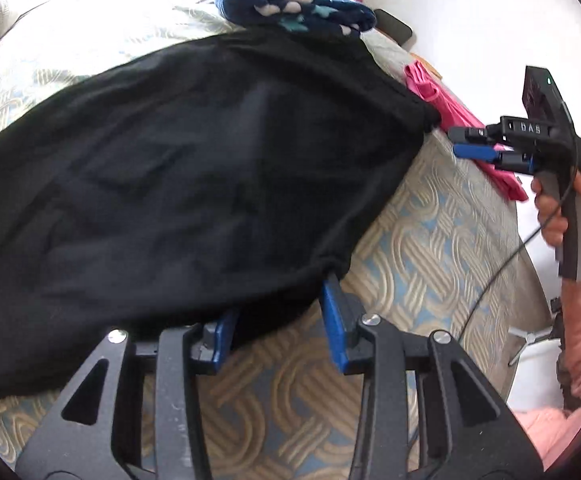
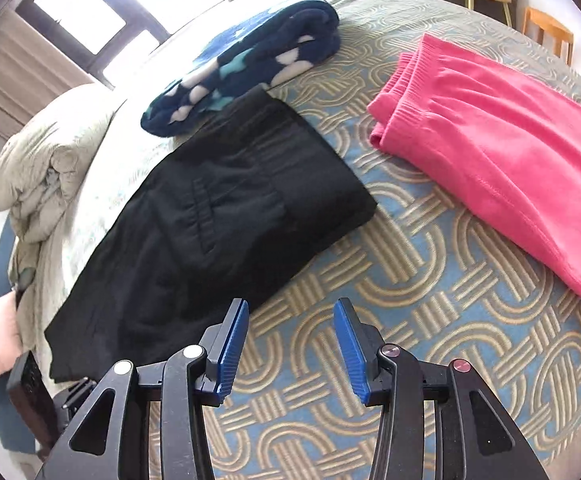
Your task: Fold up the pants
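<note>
My left tool (image 1: 282,320) stands partly open at the near edge of the black pants (image 2: 218,216), one blue pad under the cloth's hem and nothing pinched. My right tool (image 2: 292,344) gapes about as wide over the bare patterned bedspread (image 2: 430,300), holding nothing. The pants lie folded on the bed between a navy blanket (image 2: 250,64) and pink pants (image 2: 498,152).

Black pants (image 2: 214,216) lie folded flat on the patterned bedspread, pocket seams up; just ahead and left of the right gripper (image 2: 290,344); near edge at its left fingertip.
</note>
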A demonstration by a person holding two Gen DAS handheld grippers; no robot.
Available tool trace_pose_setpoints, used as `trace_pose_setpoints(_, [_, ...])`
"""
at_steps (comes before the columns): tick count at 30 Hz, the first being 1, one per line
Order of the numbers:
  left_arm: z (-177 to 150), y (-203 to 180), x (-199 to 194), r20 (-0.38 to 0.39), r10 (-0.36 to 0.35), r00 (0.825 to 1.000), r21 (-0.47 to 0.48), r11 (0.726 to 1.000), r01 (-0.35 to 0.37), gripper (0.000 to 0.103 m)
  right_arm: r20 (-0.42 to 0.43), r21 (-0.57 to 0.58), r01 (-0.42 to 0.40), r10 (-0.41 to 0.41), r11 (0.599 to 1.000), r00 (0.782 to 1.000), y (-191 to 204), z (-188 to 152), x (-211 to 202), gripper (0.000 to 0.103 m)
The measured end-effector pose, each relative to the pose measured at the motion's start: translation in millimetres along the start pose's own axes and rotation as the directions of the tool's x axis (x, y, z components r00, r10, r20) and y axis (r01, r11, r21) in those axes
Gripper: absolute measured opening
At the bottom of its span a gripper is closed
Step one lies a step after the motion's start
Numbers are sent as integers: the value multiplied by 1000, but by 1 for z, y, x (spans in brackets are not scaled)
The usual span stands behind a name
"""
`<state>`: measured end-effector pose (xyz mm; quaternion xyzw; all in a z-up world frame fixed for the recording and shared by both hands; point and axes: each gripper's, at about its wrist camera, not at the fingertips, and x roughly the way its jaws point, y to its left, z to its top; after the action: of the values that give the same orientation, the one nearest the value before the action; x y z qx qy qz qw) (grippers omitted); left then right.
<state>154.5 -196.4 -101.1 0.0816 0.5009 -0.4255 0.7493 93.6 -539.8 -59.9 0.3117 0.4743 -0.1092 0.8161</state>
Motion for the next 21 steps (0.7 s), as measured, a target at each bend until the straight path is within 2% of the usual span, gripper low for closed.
trace_pose_setpoints(1, [-1,1,-1,1,3,1000,6,1000,-3,40,4,7,-12,12,1000,1000,-1,2,3,46])
trace_pose_setpoints(3, [1,-5,3,-4,-11,1000,26,1000,11,20,8,46,-49,48,998,999,-9,9,9,48])
trace_pose_setpoints(7, [-2,-9,0,-1,-3,1000,31,1000,3,15,30,123,-85,82,989,996,-24,29,21,55])
trace_pose_setpoints(9, [-4,-7,-4,2,-16,1000,10,1000,16,14,26,152,-69,66,986,997,-29,38,29,67])
trace_pose_setpoints(11, [-6,-6,-6,9,-18,1000,0,1000,18,14,18,188,-77,75,979,997,-33,45,39,68])
trace_pose_setpoints(12, [-7,-7,-7,11,-15,1000,-2,1000,15,14,29,190,-84,80,978,996,-32,48,39,63])
trace_pose_setpoints(13, [-8,-8,-7,11,-12,1000,0,1000,12,14,45,177,-89,82,980,996,-28,51,37,25])
trace_pose_setpoints(14, [-9,-10,-8,14,-7,1000,7,1000,7,14,67,148,-68,59,987,996,-20,54,31,11])
trace_pose_setpoints(17, [-13,-17,-5,12,-17,1000,26,1000,17,14,150,44,34,-40,998,988,-5,59,13,9])
trace_pose_setpoints(19, [-20,-20,-1,6,-7,1000,37,999,7,14,104,57,104,-109,993,989,-19,64,29,9])
trace_pose_setpoints(21, [-23,-23,-1,20,4,1000,39,999,-5,14,88,39,139,-141,990,986,-23,61,41,13])
